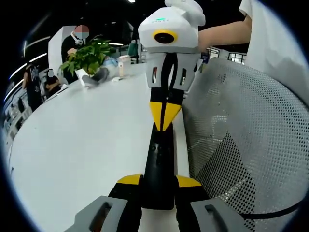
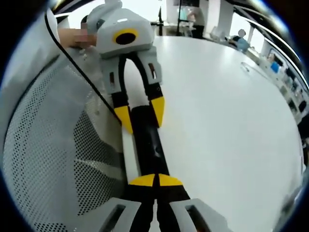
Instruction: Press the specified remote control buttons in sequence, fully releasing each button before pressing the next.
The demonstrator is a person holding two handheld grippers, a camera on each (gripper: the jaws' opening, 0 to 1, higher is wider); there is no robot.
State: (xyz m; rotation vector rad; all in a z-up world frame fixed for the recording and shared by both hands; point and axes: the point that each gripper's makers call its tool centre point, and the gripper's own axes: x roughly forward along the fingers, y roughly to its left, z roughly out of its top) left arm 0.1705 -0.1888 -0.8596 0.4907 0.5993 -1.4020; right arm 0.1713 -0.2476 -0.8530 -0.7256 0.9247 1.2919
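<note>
A long black remote control [image 1: 158,159] lies along the edge of the white table [image 1: 87,140]. My left gripper [image 1: 159,181] is shut on its near end, one yellow-tipped jaw on each side. My right gripper [image 1: 164,116] comes in from the top of the left gripper view, jaws shut, with its yellow tips down on the remote's far end. In the right gripper view the remote control [image 2: 148,137] runs away from my right gripper [image 2: 155,181], whose joined tips rest on its face. My left gripper [image 2: 140,113] clasps the far end there.
A grey mesh chair back [image 1: 241,145] stands close beside the table edge and appears again as the mesh chair back [image 2: 53,154]. A potted plant [image 1: 87,58] and small items sit at the table's far end. A person's arm [image 1: 227,34] reaches in from behind.
</note>
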